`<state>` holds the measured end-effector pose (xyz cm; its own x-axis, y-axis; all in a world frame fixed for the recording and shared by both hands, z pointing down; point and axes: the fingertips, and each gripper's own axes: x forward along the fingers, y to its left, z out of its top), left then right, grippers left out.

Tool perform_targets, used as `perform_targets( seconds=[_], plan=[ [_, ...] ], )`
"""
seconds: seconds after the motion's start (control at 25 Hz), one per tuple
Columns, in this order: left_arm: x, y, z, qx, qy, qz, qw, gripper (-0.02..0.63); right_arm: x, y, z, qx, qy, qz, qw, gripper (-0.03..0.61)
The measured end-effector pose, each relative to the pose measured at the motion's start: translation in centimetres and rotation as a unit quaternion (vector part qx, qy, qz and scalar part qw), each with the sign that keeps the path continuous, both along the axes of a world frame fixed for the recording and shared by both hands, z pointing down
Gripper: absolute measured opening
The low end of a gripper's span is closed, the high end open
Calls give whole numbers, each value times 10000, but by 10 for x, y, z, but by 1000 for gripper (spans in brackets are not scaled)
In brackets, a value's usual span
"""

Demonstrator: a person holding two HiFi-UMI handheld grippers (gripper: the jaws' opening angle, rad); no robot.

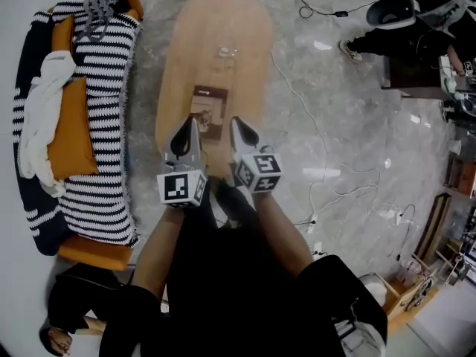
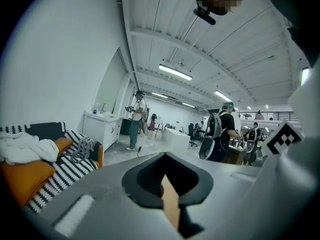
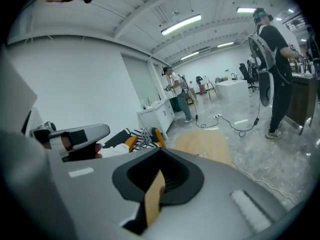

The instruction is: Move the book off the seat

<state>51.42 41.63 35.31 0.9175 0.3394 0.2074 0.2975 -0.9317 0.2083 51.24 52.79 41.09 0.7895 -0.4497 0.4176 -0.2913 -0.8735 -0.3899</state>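
A brown-covered book lies flat on the oval wooden table in the head view. Both grippers hang high above the table's near end, close to the head camera and well clear of the book. My left gripper and right gripper sit side by side, jaws together, nothing held. In the left gripper view the left gripper points out across the room over the sofa. In the right gripper view the right gripper points over the table. Neither gripper view shows the book.
A sofa with a black-and-white striped blanket, orange cushions and a white cloth stands left of the table. A small glass object sits on the table's far part. Cables run across the marble floor. A person stands top right.
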Motion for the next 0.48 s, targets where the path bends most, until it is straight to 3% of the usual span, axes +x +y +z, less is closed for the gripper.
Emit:
perform_targets(
  seconds=[0.48],
  plan=[
    [-40,-5,-76,76,519,-123,9985,6,-47,6,-95,-277,990,-62,9947,8]
  ],
)
